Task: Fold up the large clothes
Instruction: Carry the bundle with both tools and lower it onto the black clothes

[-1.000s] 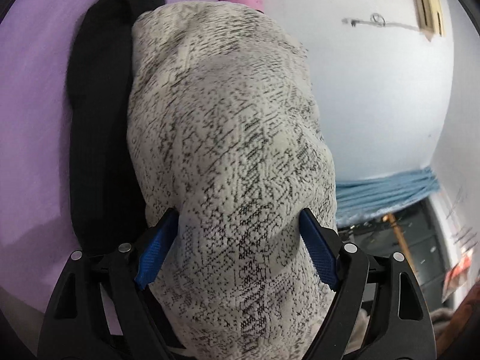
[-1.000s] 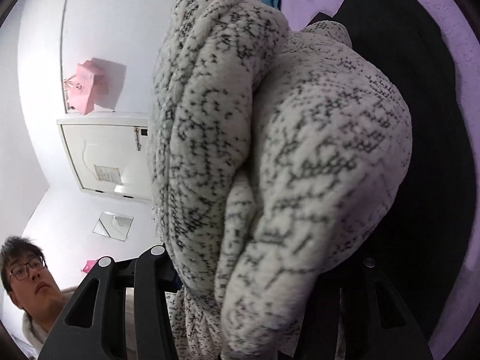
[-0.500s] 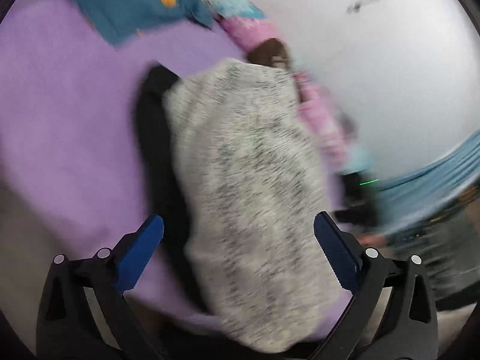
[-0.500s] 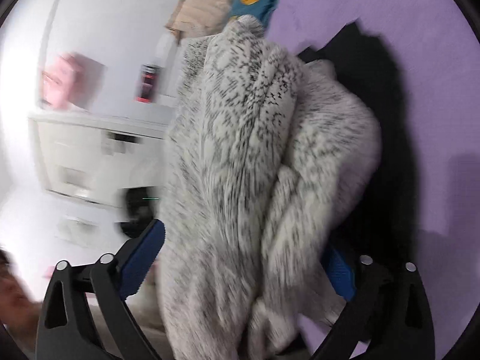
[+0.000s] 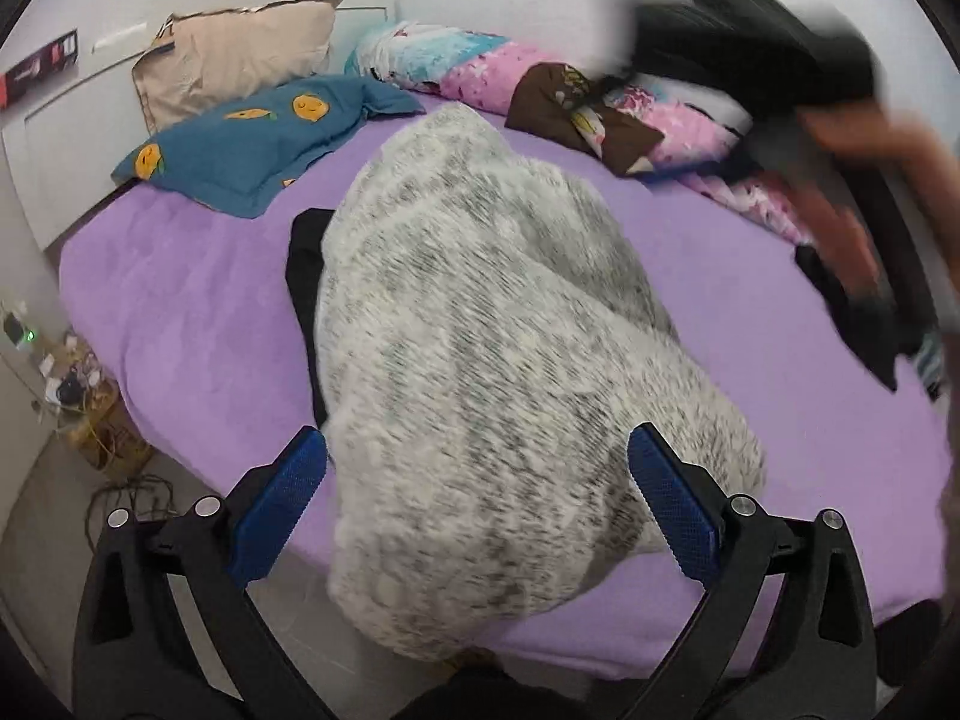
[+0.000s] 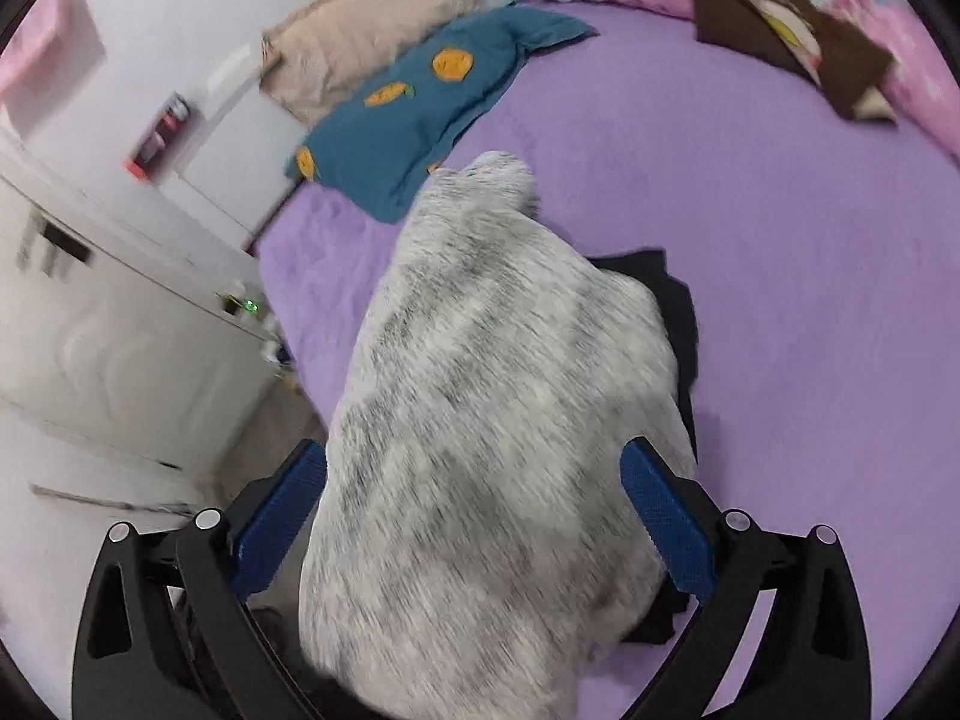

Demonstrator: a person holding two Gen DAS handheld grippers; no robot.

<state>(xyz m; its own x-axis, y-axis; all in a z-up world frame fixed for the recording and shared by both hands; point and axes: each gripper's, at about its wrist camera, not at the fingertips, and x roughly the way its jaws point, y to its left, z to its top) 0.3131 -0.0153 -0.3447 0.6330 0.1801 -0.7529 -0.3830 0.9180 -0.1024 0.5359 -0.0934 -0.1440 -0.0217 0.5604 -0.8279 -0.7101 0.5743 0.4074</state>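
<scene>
A bulky grey-and-white speckled fleece garment (image 5: 480, 360) lies bunched on the purple bed (image 5: 180, 300), over a black garment (image 5: 303, 276). My left gripper (image 5: 477, 498) is open, its blue pads on either side of the fleece's near end, not pinching it. In the right wrist view the same fleece (image 6: 498, 408) fills the middle, with the black garment (image 6: 678, 312) showing at its right. My right gripper (image 6: 474, 504) is open too, its pads apart around the fleece. The near end of the fleece hangs over the bed edge.
A blue pillow with orange prints (image 5: 252, 138) and a beige pillow (image 5: 240, 54) lie at the head of the bed. A pink floral duvet and brown cloth (image 5: 576, 102) are piled at the far right. A white cabinet (image 6: 108, 324) stands left of the bed.
Both grippers have opened and let go of the fleece, which dropped from held-up to lying on the bed. Both cameras have tilted down toward the bed.
</scene>
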